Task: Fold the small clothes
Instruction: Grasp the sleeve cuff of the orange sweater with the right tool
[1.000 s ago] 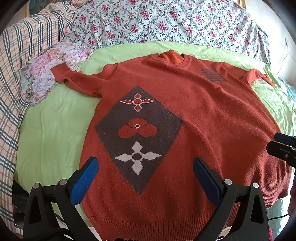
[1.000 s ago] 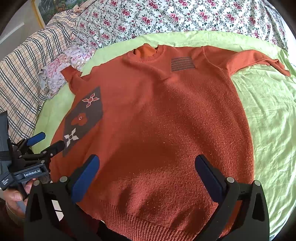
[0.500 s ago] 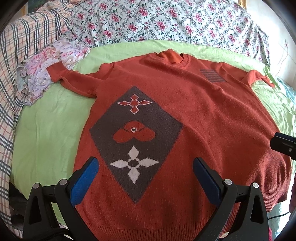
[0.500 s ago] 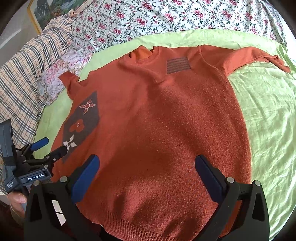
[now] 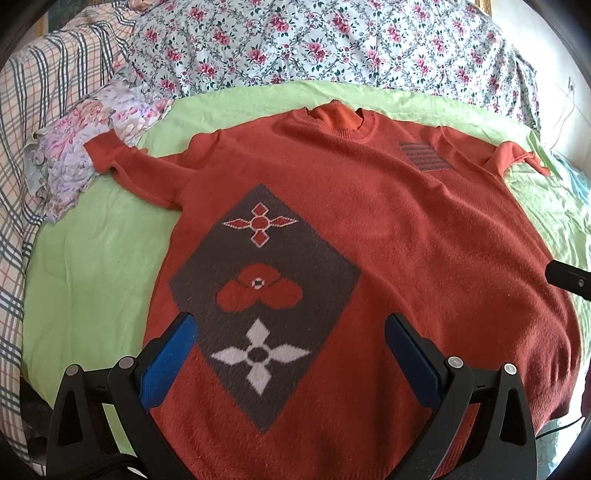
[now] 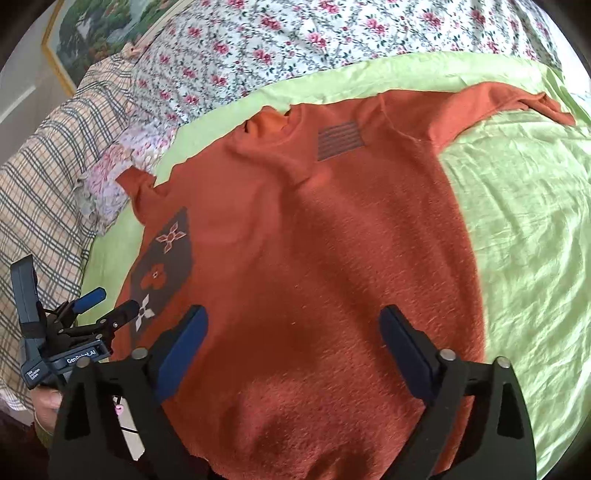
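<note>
An orange-red sweater (image 5: 406, 236) lies spread flat, front up, on a light green sheet (image 5: 88, 266). It has a grey diamond patch with flower motifs (image 5: 262, 295) and a small striped patch near the chest (image 5: 424, 157). Both sleeves stretch outwards. My left gripper (image 5: 290, 347) is open and empty above the sweater's lower left part. My right gripper (image 6: 291, 339) is open and empty above the sweater (image 6: 332, 258) near its lower hem. The left gripper also shows in the right wrist view (image 6: 107, 301), by the sweater's left edge.
A floral quilt (image 5: 332, 44) lies along the far side of the bed. A plaid blanket (image 5: 22, 155) and a small flowered cloth (image 5: 85, 140) lie at the left. A framed picture (image 6: 99, 33) hangs at the upper left.
Both grippers have moved forward and lower over the sweater, which now looks larger in both views. Both stay open. The sweater has not moved.
</note>
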The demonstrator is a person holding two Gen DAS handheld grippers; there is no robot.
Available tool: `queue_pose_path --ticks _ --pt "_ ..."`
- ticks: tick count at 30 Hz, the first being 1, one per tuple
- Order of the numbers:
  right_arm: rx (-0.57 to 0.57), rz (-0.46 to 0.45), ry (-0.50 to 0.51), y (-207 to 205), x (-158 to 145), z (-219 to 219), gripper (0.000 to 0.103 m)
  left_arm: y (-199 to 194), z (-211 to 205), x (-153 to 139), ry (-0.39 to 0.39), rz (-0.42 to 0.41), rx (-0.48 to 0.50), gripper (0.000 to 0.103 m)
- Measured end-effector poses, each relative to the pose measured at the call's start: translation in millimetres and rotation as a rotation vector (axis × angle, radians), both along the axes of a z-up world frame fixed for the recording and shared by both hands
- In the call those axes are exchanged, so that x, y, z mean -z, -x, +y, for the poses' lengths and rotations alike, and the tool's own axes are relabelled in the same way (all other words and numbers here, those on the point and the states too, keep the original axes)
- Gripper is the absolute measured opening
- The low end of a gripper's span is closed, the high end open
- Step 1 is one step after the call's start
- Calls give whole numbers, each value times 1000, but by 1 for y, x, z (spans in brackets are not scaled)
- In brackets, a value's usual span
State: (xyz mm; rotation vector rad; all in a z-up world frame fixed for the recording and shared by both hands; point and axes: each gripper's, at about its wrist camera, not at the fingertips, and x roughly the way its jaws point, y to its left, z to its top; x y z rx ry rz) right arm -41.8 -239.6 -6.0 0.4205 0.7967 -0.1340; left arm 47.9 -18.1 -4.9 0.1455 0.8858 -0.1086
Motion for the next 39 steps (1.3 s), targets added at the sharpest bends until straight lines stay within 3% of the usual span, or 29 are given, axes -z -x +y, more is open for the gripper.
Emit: queue_pose_path --ticks 7,13,16,22,26,32,34,36,37,39 --pt "119 -22 -82 8 -2 -62 76 -13 -8 -4 -21 -1 8 102" --pt "328 -50 -129 14 -15 -162 68 -32 -8 -7 -21 5 -10 102" --pt "412 -60 -96 11 -24 -207 68 -43 -10 -6 -31 16 -13 102" --pt "566 -58 -113 -16 -31 -307 62 -69 -15 1 -47 38 -25 102" --pt "642 -66 -69 -38 -36 -364 60 -89 -19 10 -44 64 -32 102" --pt "748 -22 -89 -63 -20 -437 58 -110 -25 30 -55 121 -31 102" --pt "763 -23 -127 -69 -11 -451 48 -113 -29 36 -60 139 -26 102" --pt "767 -15 -144 -72 -4 -460 12 -114 -30 37 -59 137 -18 102" --pt "754 -11 -146 -75 -3 -460 6 -113 -32 37 -56 138 -14 102" --pt "730 -31 -112 -78 -9 -450 5 -110 -32 35 -45 131 -10 102"
